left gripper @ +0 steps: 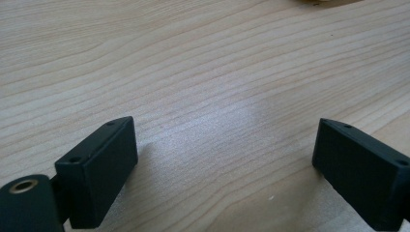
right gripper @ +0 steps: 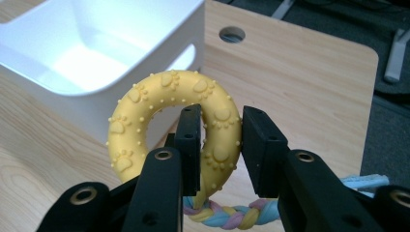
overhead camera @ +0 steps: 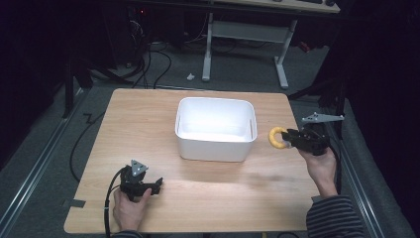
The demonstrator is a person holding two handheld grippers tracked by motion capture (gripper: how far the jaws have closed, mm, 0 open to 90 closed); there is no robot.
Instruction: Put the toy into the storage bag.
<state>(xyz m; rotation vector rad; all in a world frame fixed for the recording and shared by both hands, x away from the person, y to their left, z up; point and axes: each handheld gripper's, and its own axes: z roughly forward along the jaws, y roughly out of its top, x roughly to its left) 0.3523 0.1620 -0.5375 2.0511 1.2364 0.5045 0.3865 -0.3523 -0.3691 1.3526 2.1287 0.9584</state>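
Observation:
A yellow rubber ring toy (right gripper: 169, 116) with paw prints and a braided pastel rope (right gripper: 232, 215) hangs in my right gripper (right gripper: 220, 145), whose jaws are shut on the ring's right side. In the high view the ring toy (overhead camera: 276, 138) is lifted off the table, just right of the white bin (overhead camera: 216, 128), with the right gripper (overhead camera: 292, 141) pointing left toward the bin. My left gripper (overhead camera: 157, 184) rests on the table at the front left, held by a hand. Its jaws stand open in the left gripper view (left gripper: 225, 159) with bare wood between them.
The wooden table (overhead camera: 148, 124) has a cable hole (right gripper: 232, 34) near its far right corner. Dark floor, cables and a desk frame (overhead camera: 247, 44) lie beyond the far edge. A black cable (overhead camera: 106, 208) trails from the left gripper off the front edge.

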